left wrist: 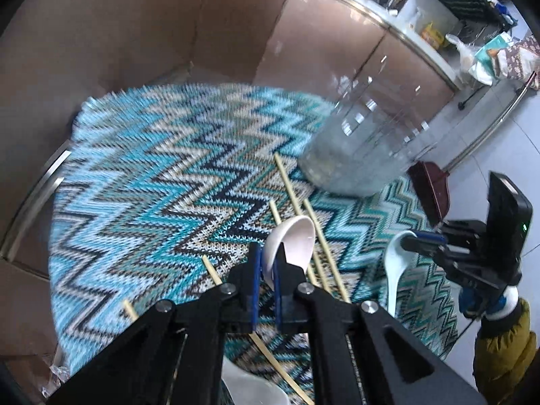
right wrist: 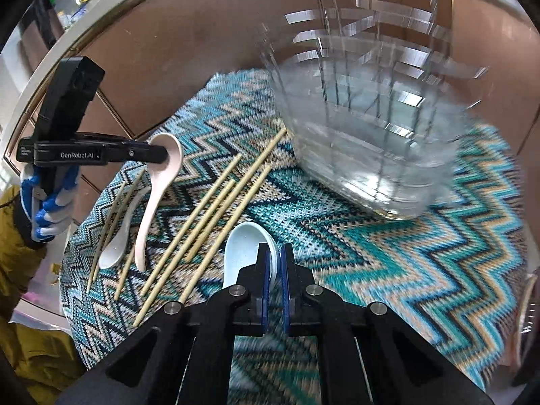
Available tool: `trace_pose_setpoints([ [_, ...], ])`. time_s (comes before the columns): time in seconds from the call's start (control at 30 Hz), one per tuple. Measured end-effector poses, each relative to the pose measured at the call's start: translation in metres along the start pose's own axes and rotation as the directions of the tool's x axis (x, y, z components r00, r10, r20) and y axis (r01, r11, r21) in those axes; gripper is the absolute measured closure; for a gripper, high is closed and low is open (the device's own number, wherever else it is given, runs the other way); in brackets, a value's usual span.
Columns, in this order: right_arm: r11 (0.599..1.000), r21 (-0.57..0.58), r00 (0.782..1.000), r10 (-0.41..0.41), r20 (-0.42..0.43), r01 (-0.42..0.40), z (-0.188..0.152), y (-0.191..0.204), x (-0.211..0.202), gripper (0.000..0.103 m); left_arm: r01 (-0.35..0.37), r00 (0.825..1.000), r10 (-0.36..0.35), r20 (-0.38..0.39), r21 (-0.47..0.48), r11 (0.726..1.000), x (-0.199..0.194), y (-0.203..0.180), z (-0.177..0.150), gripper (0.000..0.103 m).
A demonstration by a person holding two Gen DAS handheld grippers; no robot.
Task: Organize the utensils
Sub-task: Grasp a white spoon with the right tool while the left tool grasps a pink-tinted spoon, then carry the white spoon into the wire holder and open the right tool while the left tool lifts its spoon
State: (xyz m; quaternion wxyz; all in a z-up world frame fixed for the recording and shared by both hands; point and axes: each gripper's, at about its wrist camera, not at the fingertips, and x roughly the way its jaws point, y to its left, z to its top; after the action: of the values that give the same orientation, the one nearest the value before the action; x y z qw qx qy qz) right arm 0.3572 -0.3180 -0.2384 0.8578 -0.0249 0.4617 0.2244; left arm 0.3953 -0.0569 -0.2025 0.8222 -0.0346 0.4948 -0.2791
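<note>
My left gripper (left wrist: 266, 266) is shut on the bowl of a pale pink ceramic spoon (left wrist: 293, 239) and holds it above the zigzag mat; it also shows in the right wrist view (right wrist: 162, 153) with the pink spoon (right wrist: 158, 185) hanging down. My right gripper (right wrist: 275, 263) is shut on a light blue spoon (right wrist: 243, 249); in the left wrist view it (left wrist: 410, 239) holds that blue spoon (left wrist: 395, 270). A clear plastic utensil holder (right wrist: 368, 141) stands on the mat ahead, also in the left wrist view (left wrist: 364, 148). Several wooden chopsticks (right wrist: 216, 209) lie loose on the mat.
A white spoon (right wrist: 118, 239) lies on the mat at left among chopsticks. The blue zigzag knitted mat (left wrist: 152, 175) covers a round table. Brown cabinet panels (left wrist: 320, 50) stand behind. A broom (left wrist: 435, 189) and grey floor are at right.
</note>
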Motion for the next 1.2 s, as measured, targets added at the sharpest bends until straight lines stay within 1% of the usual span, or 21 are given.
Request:
trace_pose_setpoints([
  [0.17, 0.995, -0.022, 0.99, -0.095, 0.1, 0.098, -0.011, 0.02, -0.054, 0.097, -0.041, 0.992, 0.043, 0.118, -0.019, 0.999, -0.058, -0.016, -0.006, 0.097],
  [0.3, 0.986, -0.005, 0.968, -0.16, 0.192, 0.165, -0.016, 0.031, -0.096, 0.097, -0.064, 0.976, 0.069, 0.208, -0.028, 0.998, -0.096, -0.036, -0.004, 0.097],
  [0.37, 0.98, 0.012, 0.951, -0.195, 0.239, 0.198, -0.017, 0.032, -0.119, 0.097, -0.065, 0.964, 0.072, 0.255, -0.038, 0.997, -0.113, -0.047, 0.004, 0.097],
  [0.43, 0.97, 0.042, 0.924, -0.24, 0.298, 0.239, -0.013, 0.033, -0.142, 0.097, -0.06, 0.948, 0.074, 0.309, -0.054, 0.997, -0.128, -0.059, 0.017, 0.097],
  [0.47, 0.963, 0.056, 0.906, -0.268, 0.328, 0.265, -0.009, 0.034, -0.152, 0.097, -0.059, 0.941, 0.075, 0.329, -0.059, 0.997, -0.135, -0.063, 0.022, 0.097],
  [0.5, 0.948, 0.076, 0.874, -0.314, 0.371, 0.308, -0.002, 0.034, -0.165, 0.097, -0.062, 0.93, 0.082, 0.359, -0.067, 0.996, -0.141, -0.07, 0.031, 0.097],
  [0.53, 0.94, 0.087, 0.856, -0.336, 0.393, 0.329, 0.001, 0.035, -0.173, 0.097, -0.068, 0.919, 0.092, 0.383, -0.074, 0.995, -0.145, -0.076, 0.039, 0.097],
  [0.57, 0.929, 0.103, 0.828, -0.365, 0.425, 0.356, 0.007, 0.035, -0.181, 0.097, -0.078, 0.904, 0.108, 0.413, -0.087, 0.993, -0.149, -0.084, 0.052, 0.097],
  [0.6, 0.908, 0.134, 0.783, -0.411, 0.467, 0.396, 0.016, 0.033, -0.191, 0.097, -0.084, 0.894, 0.117, 0.433, -0.096, 0.992, -0.15, -0.09, 0.061, 0.097],
  [0.63, 0.895, 0.154, 0.753, -0.437, 0.492, 0.418, 0.022, 0.032, -0.196, 0.097, -0.093, 0.88, 0.132, 0.456, -0.107, 0.99, -0.15, -0.097, 0.071, 0.097],
  [0.67, 0.885, 0.171, 0.73, -0.455, 0.509, 0.432, 0.027, 0.03, -0.2, 0.097, -0.102, 0.87, 0.143, 0.472, -0.112, 0.988, -0.15, -0.102, 0.077, 0.097],
  [0.73, 0.853, 0.218, 0.665, -0.509, 0.546, 0.474, 0.041, 0.025, -0.2, 0.097, -0.156, 0.827, 0.198, 0.526, -0.123, 0.98, -0.143, -0.118, 0.095, 0.097],
  [0.77, 0.841, 0.227, 0.645, -0.527, 0.553, 0.492, 0.046, 0.023, -0.198, 0.097, -0.172, 0.815, 0.213, 0.539, -0.126, 0.977, -0.14, -0.123, 0.098, 0.097],
  [0.8, 0.821, 0.236, 0.616, -0.551, 0.563, 0.519, 0.052, 0.021, -0.194, 0.097, -0.193, 0.797, 0.233, 0.557, -0.131, 0.972, -0.132, -0.13, 0.105, 0.097],
  [0.83, 0.808, 0.241, 0.596, -0.566, 0.57, 0.537, 0.057, 0.019, -0.188, 0.097, -0.219, 0.777, 0.256, 0.575, -0.135, 0.966, -0.125, -0.139, 0.108, 0.097],
  [0.9, 0.77, 0.255, 0.546, -0.606, 0.579, 0.584, 0.069, 0.015, -0.172, 0.097, -0.277, 0.734, 0.304, 0.607, -0.141, 0.95, -0.109, -0.15, 0.113, 0.097],
  [0.97, 0.748, 0.264, 0.517, -0.626, 0.583, 0.609, 0.076, 0.008, -0.159, 0.097, -0.303, 0.713, 0.325, 0.622, -0.144, 0.942, -0.087, -0.154, 0.116, 0.097],
  [1.0, 0.736, 0.272, 0.503, -0.639, 0.582, 0.62, 0.08, 0.003, -0.147, 0.097, -0.307, 0.708, 0.33, 0.624, -0.149, 0.94, -0.078, -0.155, 0.118, 0.097],
  [1.07, 0.723, 0.278, 0.489, -0.651, 0.581, 0.633, 0.082, -0.002, -0.133, 0.097, -0.313, 0.7, 0.34, 0.628, -0.159, 0.936, -0.059, -0.153, 0.12, 0.097],
  [1.1, 0.717, 0.282, 0.484, -0.657, 0.578, 0.637, 0.082, -0.006, -0.123, 0.097, -0.313, 0.7, 0.343, 0.627, -0.162, 0.936, -0.049, -0.151, 0.121, 0.097],
  [1.2, 0.703, 0.285, 0.472, -0.67, 0.573, 0.652, 0.077, -0.013, -0.099, 0.097, -0.308, 0.713, 0.341, 0.613, -0.163, 0.937, -0.022, -0.141, 0.117, 0.097],
])
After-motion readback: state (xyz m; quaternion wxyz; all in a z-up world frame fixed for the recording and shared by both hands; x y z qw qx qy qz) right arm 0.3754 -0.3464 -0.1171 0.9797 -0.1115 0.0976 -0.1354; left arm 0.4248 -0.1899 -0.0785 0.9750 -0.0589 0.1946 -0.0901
